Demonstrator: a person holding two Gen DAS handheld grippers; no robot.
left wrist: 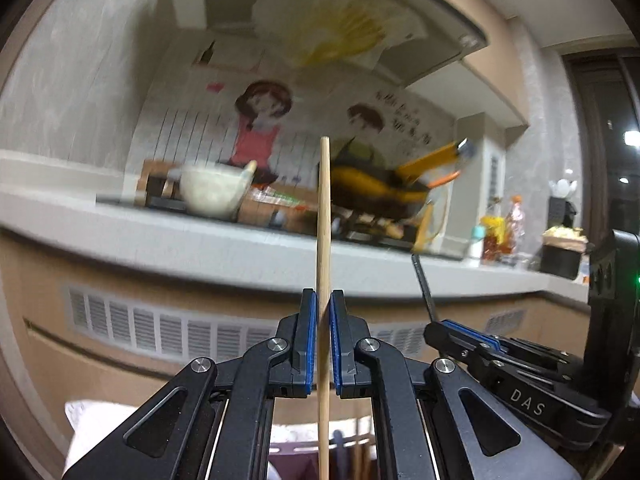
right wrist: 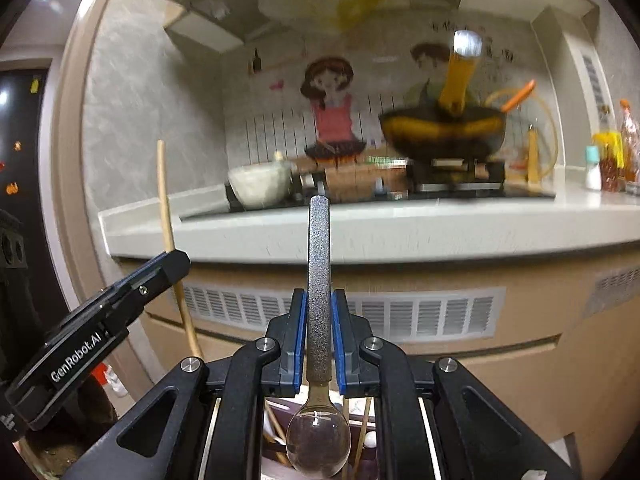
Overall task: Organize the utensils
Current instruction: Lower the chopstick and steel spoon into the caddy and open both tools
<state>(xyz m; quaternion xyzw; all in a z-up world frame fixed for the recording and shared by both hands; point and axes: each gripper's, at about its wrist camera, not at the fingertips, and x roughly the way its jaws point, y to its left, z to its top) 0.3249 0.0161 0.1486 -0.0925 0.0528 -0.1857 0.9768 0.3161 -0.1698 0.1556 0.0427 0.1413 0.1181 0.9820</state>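
Note:
In the left wrist view my left gripper is shut on a pale wooden chopstick that stands upright between the blue pads. My right gripper shows at the right of that view, with a dark handle rising from it. In the right wrist view my right gripper is shut on a metal spoon, textured handle up, bowl hanging below the jaws. The left gripper with its chopstick appears at the left there. Both grippers hang in the air before the counter.
A grey kitchen counter runs across both views, carrying a white bowl, a dark wok with a yellow handle on a stove, and bottles at the right. A container with several utensils lies under the grippers. Vented cabinet fronts sit under the counter.

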